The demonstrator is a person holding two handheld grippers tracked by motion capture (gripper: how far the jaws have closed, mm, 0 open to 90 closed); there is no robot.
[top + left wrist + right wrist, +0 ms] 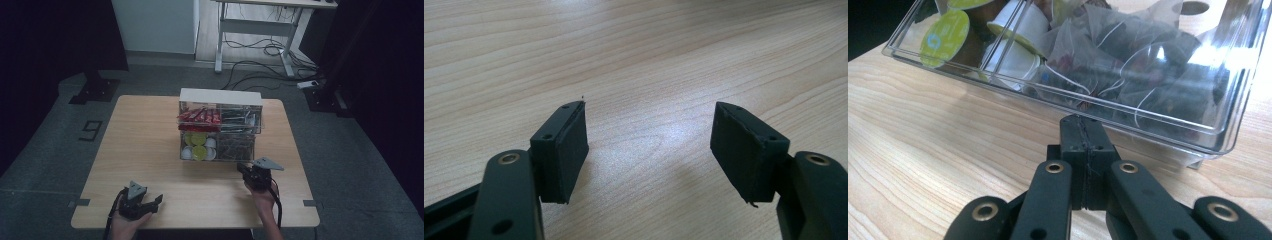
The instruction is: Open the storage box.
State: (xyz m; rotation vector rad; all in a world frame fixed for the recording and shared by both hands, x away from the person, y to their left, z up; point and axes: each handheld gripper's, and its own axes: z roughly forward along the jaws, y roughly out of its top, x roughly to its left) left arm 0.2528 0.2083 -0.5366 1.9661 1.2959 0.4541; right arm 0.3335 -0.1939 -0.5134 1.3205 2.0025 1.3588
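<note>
Resting at the near left edge of the table (150, 150), the left gripper (141, 201) stands with its jaws wide apart and nothing between them; the left gripper view shows bare wood under its pads (569, 150). Further in, on the right, the right gripper (246, 169) has its jaws pressed together, empty, with the tips just at the near lower edge of the clear organiser box (220, 130). Judging from this, the work on the box has hardly begun: nothing is lifted out, and the front drawer seems already drawn a little forward.

From above, the high view lays out the whole box: red sachets (199, 117) upper left, green-lidded pods (198, 145) lower left, dark packets in the right compartments. Up close, the right gripper view gives what that one cannot: the drawer's clear wall (1128, 112), the pods (945, 37) lying tilted behind it, and tea bags (1128, 60) with white strings.
</note>
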